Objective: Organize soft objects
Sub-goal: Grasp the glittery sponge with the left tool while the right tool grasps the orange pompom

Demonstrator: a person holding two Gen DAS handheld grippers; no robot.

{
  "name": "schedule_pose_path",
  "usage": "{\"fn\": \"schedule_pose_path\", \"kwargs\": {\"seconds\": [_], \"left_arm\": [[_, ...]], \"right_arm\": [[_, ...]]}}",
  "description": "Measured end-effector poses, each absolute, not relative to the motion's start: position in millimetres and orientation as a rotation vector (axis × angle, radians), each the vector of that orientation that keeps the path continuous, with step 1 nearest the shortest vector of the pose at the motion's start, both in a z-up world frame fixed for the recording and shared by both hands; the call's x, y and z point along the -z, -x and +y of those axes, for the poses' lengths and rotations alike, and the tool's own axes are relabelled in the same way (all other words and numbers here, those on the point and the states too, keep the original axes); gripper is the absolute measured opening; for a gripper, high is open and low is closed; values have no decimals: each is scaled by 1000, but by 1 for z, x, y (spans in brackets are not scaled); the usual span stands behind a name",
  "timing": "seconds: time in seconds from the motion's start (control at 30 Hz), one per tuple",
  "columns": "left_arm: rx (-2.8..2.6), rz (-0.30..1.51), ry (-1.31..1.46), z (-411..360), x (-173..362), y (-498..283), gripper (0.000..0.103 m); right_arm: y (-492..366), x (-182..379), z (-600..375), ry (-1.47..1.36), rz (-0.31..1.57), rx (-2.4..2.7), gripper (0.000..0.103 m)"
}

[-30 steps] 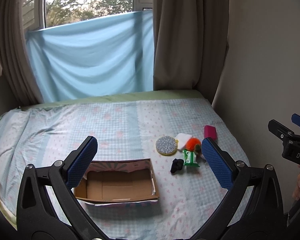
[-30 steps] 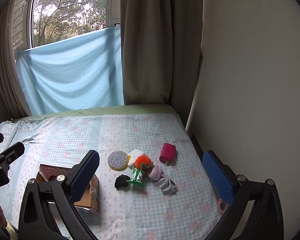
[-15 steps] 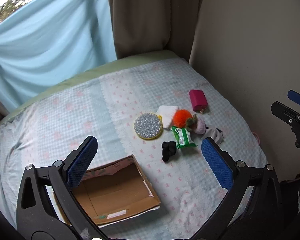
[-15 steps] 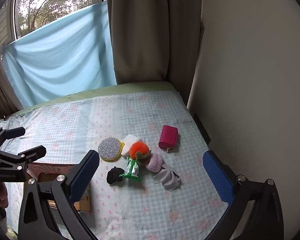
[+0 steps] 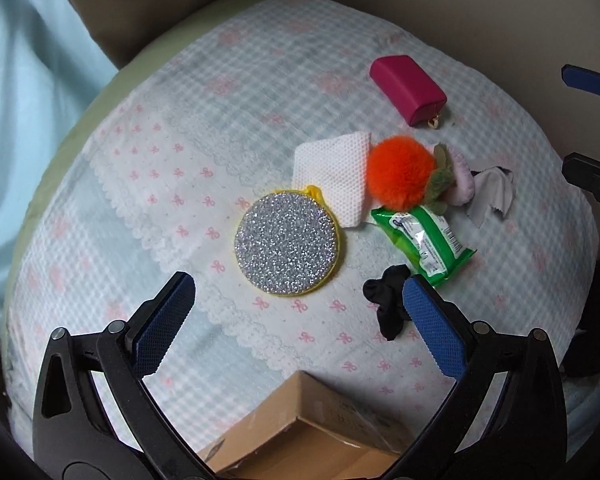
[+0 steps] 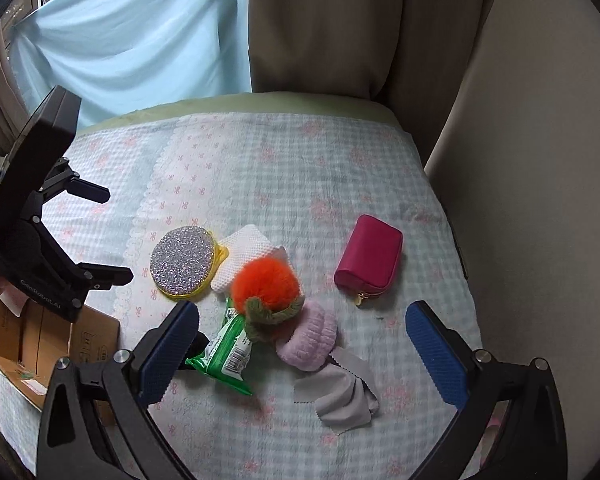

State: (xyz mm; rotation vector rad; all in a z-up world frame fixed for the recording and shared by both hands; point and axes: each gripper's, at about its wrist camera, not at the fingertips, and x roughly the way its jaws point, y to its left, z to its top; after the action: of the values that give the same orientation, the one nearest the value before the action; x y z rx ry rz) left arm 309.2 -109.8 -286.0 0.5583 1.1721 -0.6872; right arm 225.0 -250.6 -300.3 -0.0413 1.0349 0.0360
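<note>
A cluster of soft things lies on the checked bedspread: a silver glitter round pad [image 5: 287, 242] [image 6: 182, 262], a white mesh cloth [image 5: 332, 172], an orange pompom [image 5: 400, 172] [image 6: 266, 280], a green wipes pack [image 5: 424, 240] [image 6: 224, 356], a black scrunchie [image 5: 386, 300], a pink scrunchie [image 6: 310, 340], a grey cloth [image 6: 344, 396] and a magenta pouch [image 5: 408, 88] [image 6: 370, 258]. My left gripper [image 5: 296, 320] is open, above the bed just short of the glitter pad. My right gripper [image 6: 300, 348] is open, over the pink scrunchie and grey cloth.
An open cardboard box [image 5: 312, 432] [image 6: 28, 360] sits at the near left of the bed. A wall [image 6: 540, 160] runs close along the bed's right side. Brown curtains [image 6: 340, 28] and a blue sheet [image 6: 140, 40] hang at the far end.
Both grippers have tilted down and moved forward toward the cluster. The left one has passed over the box, which now sits at the bottom edge of its view. Both stay open.
</note>
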Motion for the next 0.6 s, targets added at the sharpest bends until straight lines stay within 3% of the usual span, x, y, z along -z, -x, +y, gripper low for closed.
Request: {"fn": "schedule_pose_path", "kwargs": {"seconds": [0.23, 0.4, 0.53, 0.6], "left_arm": [[777, 1290, -696, -133, 384, -349, 103], [809, 1332, -712, -139, 421, -362, 103], [811, 1345, -727, -143, 443, -365, 103], [806, 1334, -731, -144, 448, -367, 103]], "right_arm": [[-269, 372, -242, 78, 1099, -135, 103], [-291, 404, -237, 99, 1141, -172, 102], [-300, 421, -234, 111, 1167, -195, 91], [-301, 426, -231, 115, 1182, -212, 80]]}}
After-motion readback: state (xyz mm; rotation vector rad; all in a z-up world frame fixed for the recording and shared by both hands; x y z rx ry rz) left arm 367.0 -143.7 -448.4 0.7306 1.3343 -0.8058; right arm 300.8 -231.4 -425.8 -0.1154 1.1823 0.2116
